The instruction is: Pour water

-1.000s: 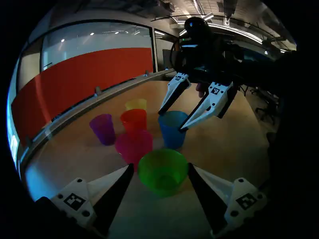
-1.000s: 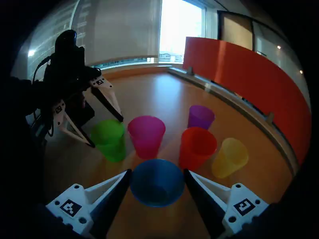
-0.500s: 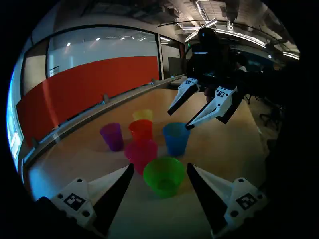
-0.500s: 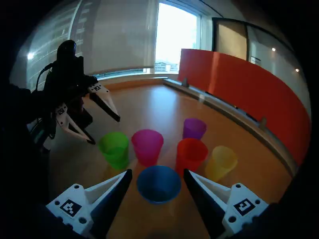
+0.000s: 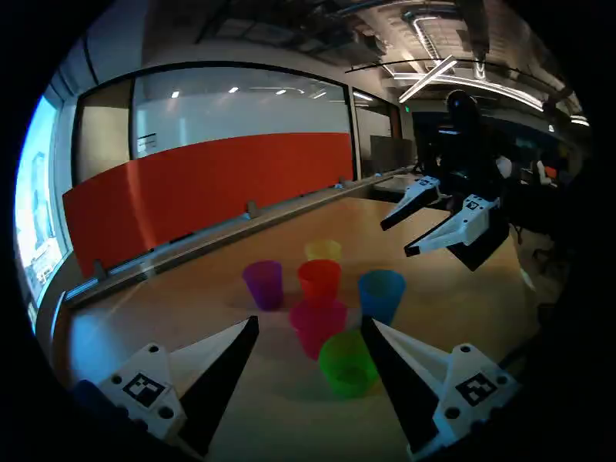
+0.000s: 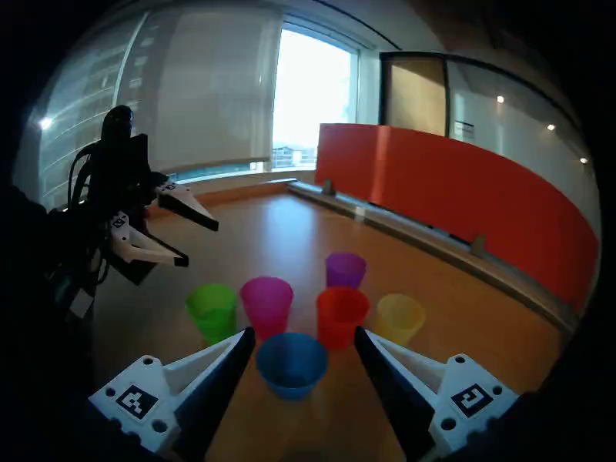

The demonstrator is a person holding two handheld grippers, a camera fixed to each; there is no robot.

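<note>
holds left gripper wide open and empty, green cup nearest. holds right gripper just as wide, gripping nothing, blue cup nearest. clustered upright on table with pink cup, red cup, purple cup, yellow cup. aims both inward across the cluster.

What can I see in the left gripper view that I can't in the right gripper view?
The left gripper view takes in ceiling light strips and a dim office area. The right gripper view takes in a bright window and blinds. Both share six coloured cups, the wooden table, the red partition, and the left claw and right claw, open.
</note>
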